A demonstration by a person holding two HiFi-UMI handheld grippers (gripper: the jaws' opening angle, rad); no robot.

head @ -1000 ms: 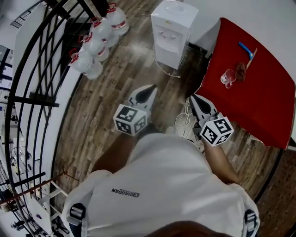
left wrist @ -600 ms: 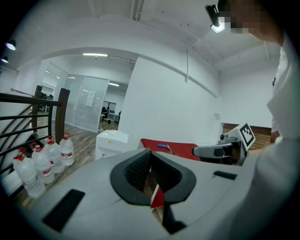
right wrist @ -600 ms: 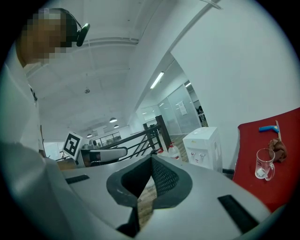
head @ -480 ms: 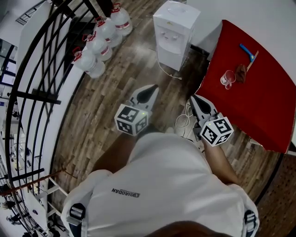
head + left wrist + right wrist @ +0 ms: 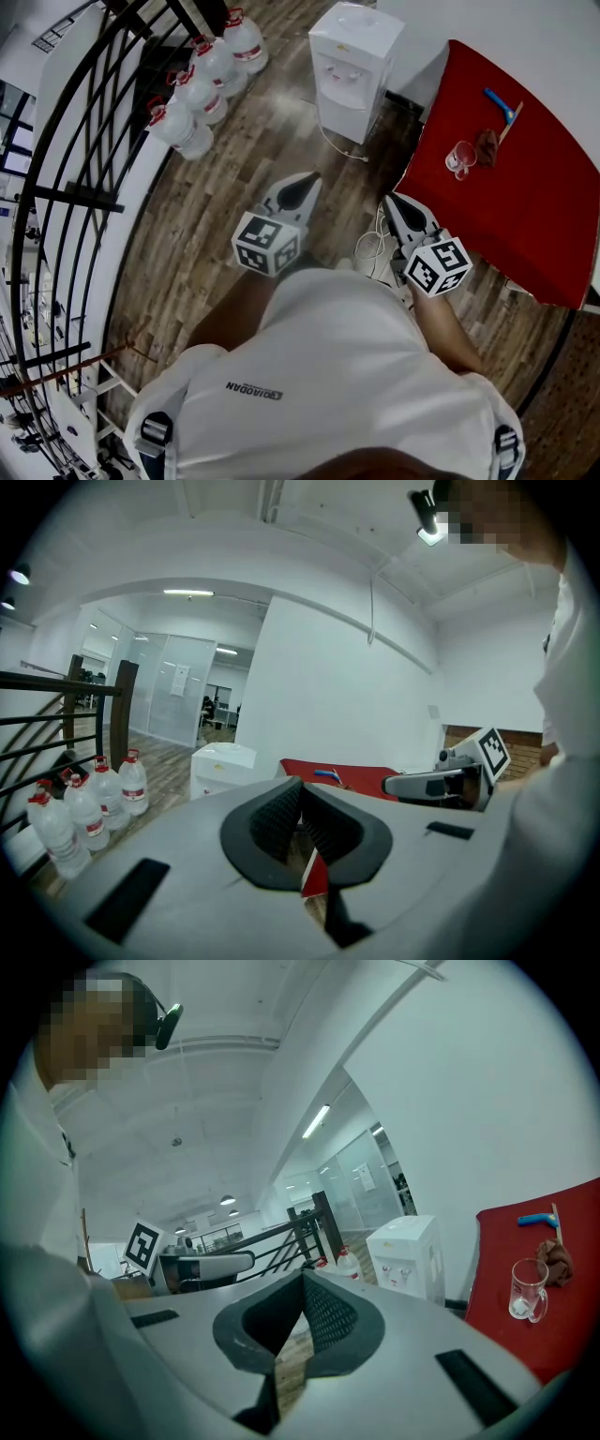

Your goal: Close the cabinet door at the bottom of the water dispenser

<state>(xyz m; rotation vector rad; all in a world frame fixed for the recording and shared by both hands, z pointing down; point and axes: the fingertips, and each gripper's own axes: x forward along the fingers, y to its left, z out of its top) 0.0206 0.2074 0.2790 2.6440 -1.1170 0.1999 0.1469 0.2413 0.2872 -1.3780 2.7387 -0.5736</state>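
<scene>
The white water dispenser [image 5: 352, 66] stands on the wood floor by the far wall, some way ahead of both grippers. Its lower front [image 5: 339, 117] faces me, and I cannot tell how the cabinet door stands from here. My left gripper [image 5: 307, 178] is held out in front of me, shut and empty, pointing toward the dispenser [image 5: 223, 766]. My right gripper [image 5: 390, 199] is beside it to the right, also shut with nothing between its pads. The dispenser [image 5: 408, 1255] shows over the right gripper's jaws, with its base hidden behind them.
Several large water bottles [image 5: 202, 80] stand left of the dispenser beside a black railing [image 5: 66, 197]. A red table [image 5: 506, 178] on the right carries a glass mug [image 5: 461, 157], a brown cloth [image 5: 487, 142] and a blue tool [image 5: 500, 101]. A white cable [image 5: 370, 246] lies on the floor.
The head view has shifted slightly. Both grippers stay where they were, still shut.
</scene>
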